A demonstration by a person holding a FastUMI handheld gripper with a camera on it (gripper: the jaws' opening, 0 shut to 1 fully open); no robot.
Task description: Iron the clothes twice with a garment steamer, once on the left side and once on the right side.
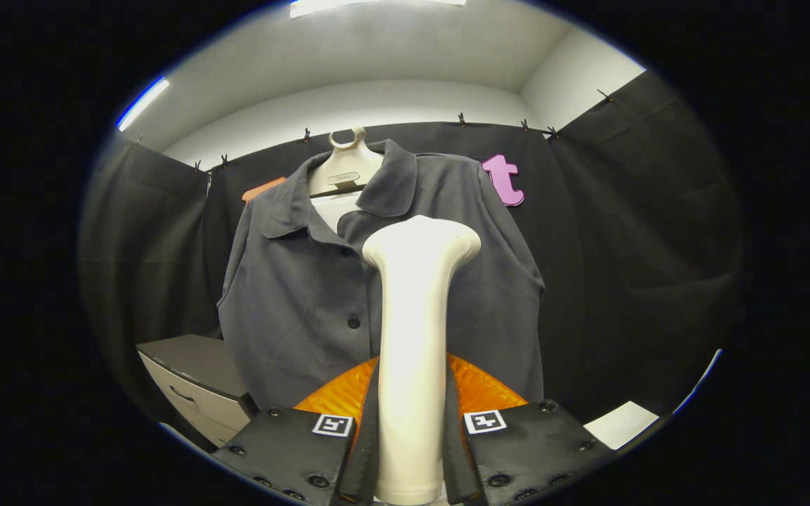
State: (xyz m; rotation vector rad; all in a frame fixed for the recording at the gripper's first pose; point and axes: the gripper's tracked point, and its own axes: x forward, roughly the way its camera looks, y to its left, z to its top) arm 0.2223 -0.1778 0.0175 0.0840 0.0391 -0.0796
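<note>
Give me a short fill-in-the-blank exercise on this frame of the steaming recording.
1. The gripper is shut on the handle of the ____.
2. The grey shirt hangs on a ____ hanger.
3. The steamer head is held in front of the shirt's ____, near its buttons.
4. A ____ stands beside the shirt's lower edge.

Missing words: steamer; white; front; drawer cabinet

The gripper (pixel 410 422) view looks forward along its fingers, tilted upward, close to the hanging shirt (pixel 306 295)
</note>
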